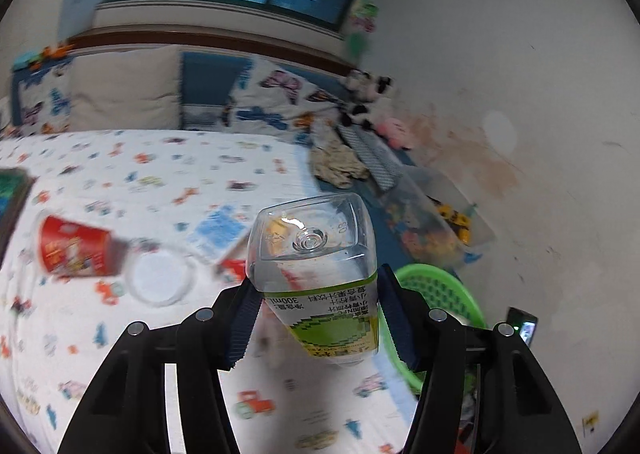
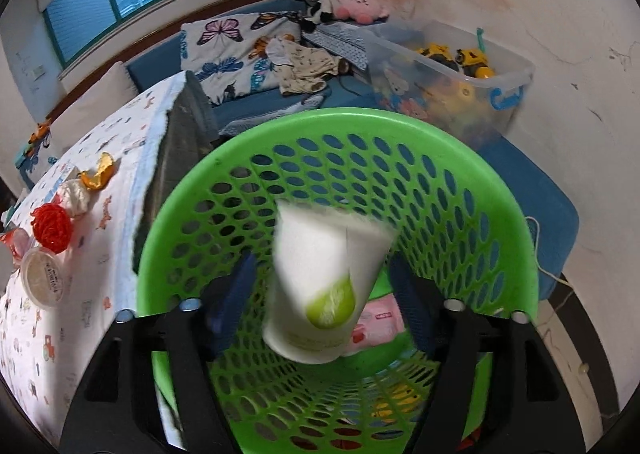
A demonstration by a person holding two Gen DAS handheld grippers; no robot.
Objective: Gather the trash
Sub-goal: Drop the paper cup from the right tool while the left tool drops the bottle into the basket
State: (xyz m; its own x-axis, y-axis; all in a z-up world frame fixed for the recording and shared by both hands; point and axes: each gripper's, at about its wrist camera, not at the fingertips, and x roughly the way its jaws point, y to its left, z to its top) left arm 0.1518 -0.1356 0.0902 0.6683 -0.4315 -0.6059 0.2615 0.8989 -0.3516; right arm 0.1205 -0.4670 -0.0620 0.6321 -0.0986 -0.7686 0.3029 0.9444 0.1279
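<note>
Nearest the right wrist camera, the right hand-held gripper [image 2: 320, 286] stands with its blue pads apart – neither presses on the white paper cup [image 2: 324, 286] blurred between them, which appears released and dropping. Directly below gapes the green basket [image 2: 500, 213], its perforated wall filling the view, with a pink packet [image 2: 378, 320] already lying inside. A good drop, by judgement, keeps the jaws wide and centred over the opening until the cup clears the pads.

Left wrist view: the left hand-held gripper [image 1: 316, 294] is clamped on a clear square bottle [image 1: 316, 254] with a green label, base pointing away from the camera. The basket's rim shows just to its right; carrying the bottle fully over that rim before letting go should avoid a bounce off the edge.

Further out, trash remains on the printed bedsheet [image 1: 160, 354] – a red cup [image 1: 76, 250] on its side, a round white lid [image 1: 160, 274], orange peel [image 2: 98, 173], and a red mesh ball [image 2: 51, 228].
</note>
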